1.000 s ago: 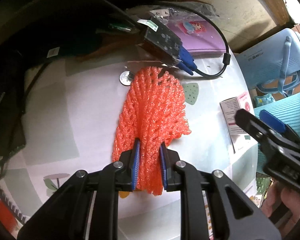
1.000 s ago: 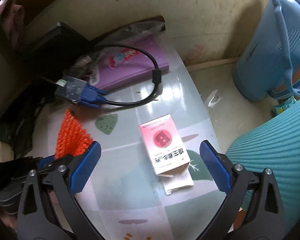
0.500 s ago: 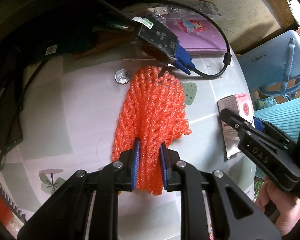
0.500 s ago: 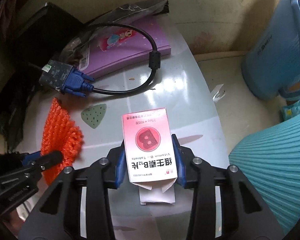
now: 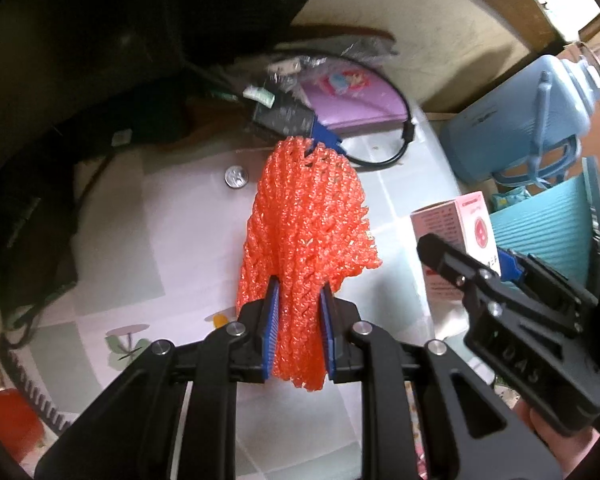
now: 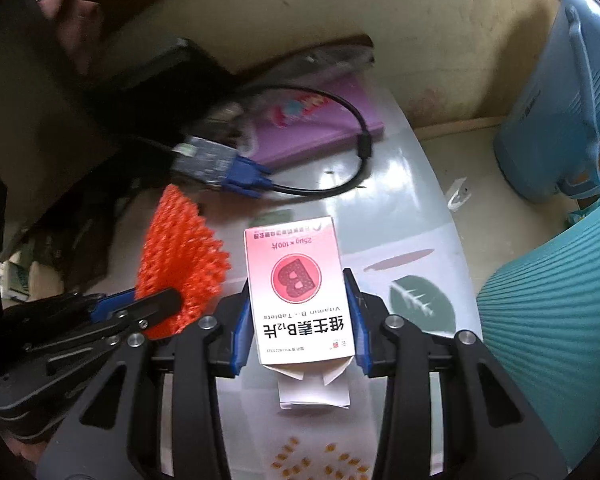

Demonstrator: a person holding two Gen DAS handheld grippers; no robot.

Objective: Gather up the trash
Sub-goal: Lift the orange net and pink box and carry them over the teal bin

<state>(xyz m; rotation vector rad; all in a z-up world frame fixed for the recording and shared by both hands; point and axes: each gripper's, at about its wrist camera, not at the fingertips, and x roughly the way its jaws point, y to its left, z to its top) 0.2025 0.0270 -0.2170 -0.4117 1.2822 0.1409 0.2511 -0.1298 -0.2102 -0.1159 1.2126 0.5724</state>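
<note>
My left gripper [image 5: 298, 320] is shut on an orange foam fruit net [image 5: 308, 220] and holds it lifted above the table. The net also shows in the right wrist view [image 6: 176, 264], at the left. My right gripper [image 6: 298, 320] is shut on a pink and white vitamin B12 tablet box [image 6: 298, 288], raised off the table with its open flap and a paper leaflet [image 6: 312, 392] hanging at the near end. The box shows in the left wrist view [image 5: 456, 228] at the right, held in the right gripper [image 5: 500, 276].
A coin [image 5: 236, 177], a black cable with a blue VGA plug [image 6: 244, 176] and a purple book [image 6: 312, 120] lie at the back of the glass-topped table [image 5: 148, 232]. A light blue bin [image 6: 572, 92] and a teal chair [image 6: 560, 300] stand to the right.
My right gripper closed on the tablet box and lifted it off the table. My left gripper raised the orange net higher.
</note>
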